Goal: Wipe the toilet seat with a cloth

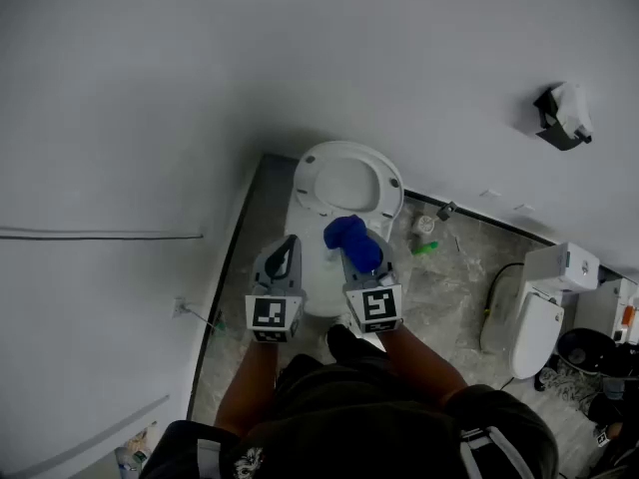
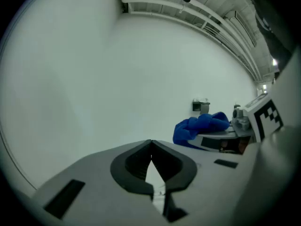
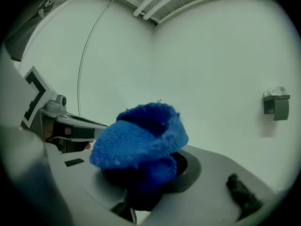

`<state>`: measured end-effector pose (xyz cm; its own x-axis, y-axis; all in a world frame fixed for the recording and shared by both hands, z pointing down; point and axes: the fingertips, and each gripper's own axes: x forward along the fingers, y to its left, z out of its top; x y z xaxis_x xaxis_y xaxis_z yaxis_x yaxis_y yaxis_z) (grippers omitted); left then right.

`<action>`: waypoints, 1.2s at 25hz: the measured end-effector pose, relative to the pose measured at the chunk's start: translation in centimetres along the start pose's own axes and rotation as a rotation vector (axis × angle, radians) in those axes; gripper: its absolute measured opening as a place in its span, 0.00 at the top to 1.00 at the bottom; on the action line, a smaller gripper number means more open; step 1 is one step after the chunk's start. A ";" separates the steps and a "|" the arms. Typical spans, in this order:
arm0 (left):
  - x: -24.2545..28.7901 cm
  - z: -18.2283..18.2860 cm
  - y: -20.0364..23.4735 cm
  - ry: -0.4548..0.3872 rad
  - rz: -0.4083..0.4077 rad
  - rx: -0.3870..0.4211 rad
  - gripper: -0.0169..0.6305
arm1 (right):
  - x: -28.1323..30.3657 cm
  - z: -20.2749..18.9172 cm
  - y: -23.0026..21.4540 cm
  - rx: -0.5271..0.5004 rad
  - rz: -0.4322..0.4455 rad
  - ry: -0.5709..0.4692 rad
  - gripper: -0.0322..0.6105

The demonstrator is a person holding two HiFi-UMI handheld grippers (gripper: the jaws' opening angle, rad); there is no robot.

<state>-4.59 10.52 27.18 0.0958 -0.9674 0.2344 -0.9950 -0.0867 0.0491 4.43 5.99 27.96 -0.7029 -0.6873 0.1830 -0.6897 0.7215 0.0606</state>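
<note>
A white toilet stands against the wall, its oval seat down around the open bowl. My right gripper hovers over the toilet's near side, shut on a bunched blue cloth. In the right gripper view the cloth bulges over the jaws and hides their tips. My left gripper hangs beside it to the left. Its jaws are shut with nothing between them. From the left gripper view the blue cloth shows off to the right.
A second toilet stands at the right, with a dark bin beyond it. A green object and a small white item lie on the grey floor right of the toilet. A paper holder hangs on the wall.
</note>
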 end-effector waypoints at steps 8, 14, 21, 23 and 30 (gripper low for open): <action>3.1 0.5 3.7 0.019 0.026 0.028 0.96 | 5.0 -0.6 -1.0 0.022 0.026 0.027 0.80; 7.0 -1.8 5.8 0.062 -0.037 -0.013 0.96 | 9.5 -4.6 -1.7 -0.017 -0.005 0.163 0.80; 11.7 -4.3 7.6 0.121 -0.123 -0.046 0.96 | 14.0 -8.6 -2.2 0.059 -0.069 0.284 0.80; 12.7 -4.1 8.7 0.117 -0.139 -0.053 0.96 | 15.6 -9.6 -2.6 0.089 -0.095 0.313 0.80; 15.5 -5.8 11.6 0.145 -0.184 -0.052 0.96 | 20.5 -13.7 -3.8 0.116 -0.160 0.401 0.80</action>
<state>-14.46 -4.12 36.99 0.2819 -0.8917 0.3541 -0.9581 -0.2420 0.1532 -4.96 -9.73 44.90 -0.4784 -0.6864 0.5477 -0.8155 0.5787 0.0130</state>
